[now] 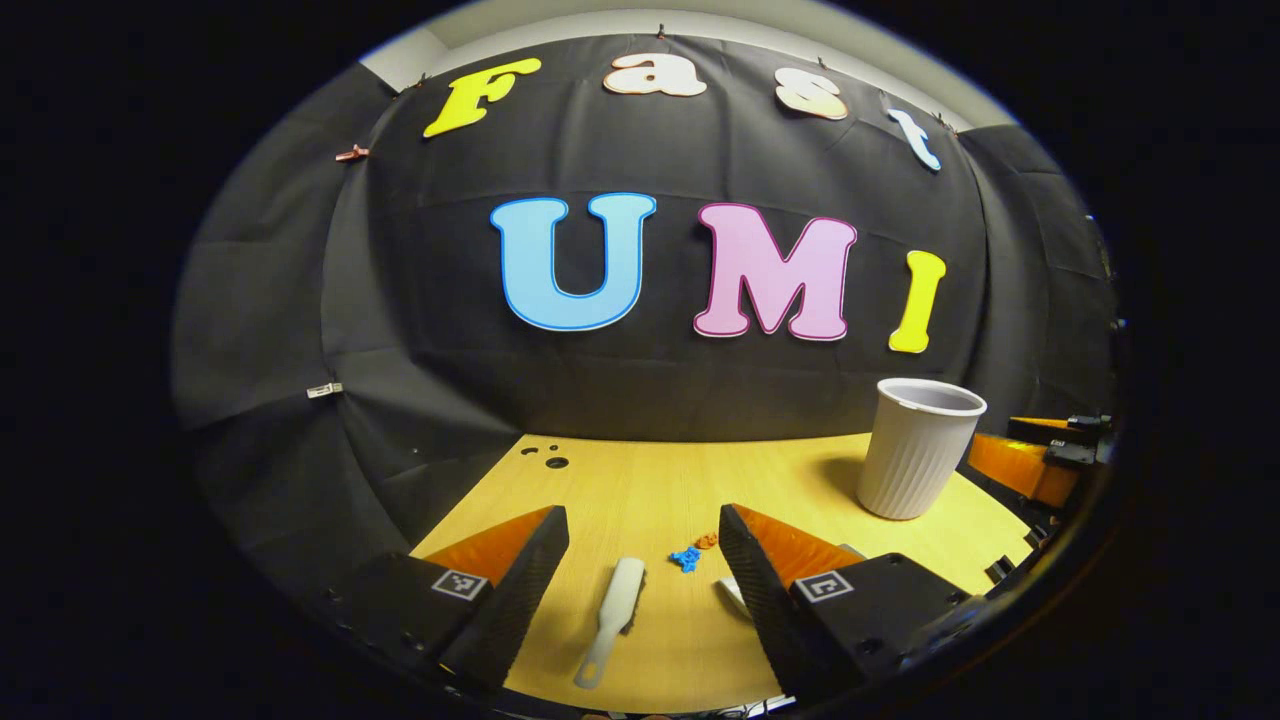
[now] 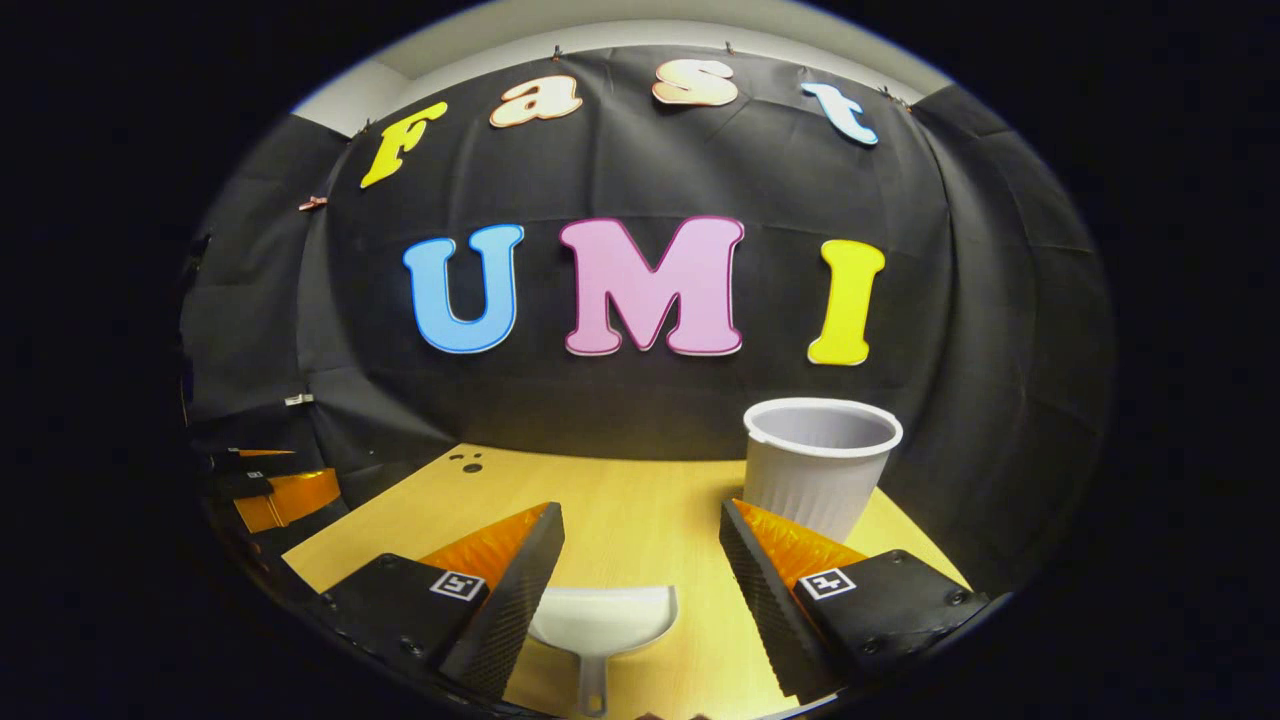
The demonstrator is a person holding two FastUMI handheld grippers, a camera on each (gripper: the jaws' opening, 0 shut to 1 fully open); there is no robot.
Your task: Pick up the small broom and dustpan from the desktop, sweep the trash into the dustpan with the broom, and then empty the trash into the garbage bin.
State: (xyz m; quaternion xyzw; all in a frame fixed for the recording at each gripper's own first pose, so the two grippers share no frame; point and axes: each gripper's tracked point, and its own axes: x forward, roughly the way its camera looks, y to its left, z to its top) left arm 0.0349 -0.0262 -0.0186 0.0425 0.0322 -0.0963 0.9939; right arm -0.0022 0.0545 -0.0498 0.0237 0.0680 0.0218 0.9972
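A small white broom (image 1: 612,617) lies on the wooden desktop (image 1: 650,480) between the fingers of my left gripper (image 1: 640,580), which is open above it. Small blue and orange trash bits (image 1: 692,552) lie just right of the broom head. A corner of the white dustpan (image 1: 732,594) peeks out beside the left gripper's right finger. In the right gripper view the white dustpan (image 2: 603,622) lies flat with its handle toward me, under my open right gripper (image 2: 640,580). The white ribbed garbage bin (image 2: 818,462) stands upright at the back right of the desk.
The bin (image 1: 918,446) stands right of the trash in the left gripper view, with the right gripper (image 1: 1040,455) beyond it at the edge. The left gripper (image 2: 265,490) shows far left in the right gripper view. Small holes (image 1: 552,457) mark the desk's back left.
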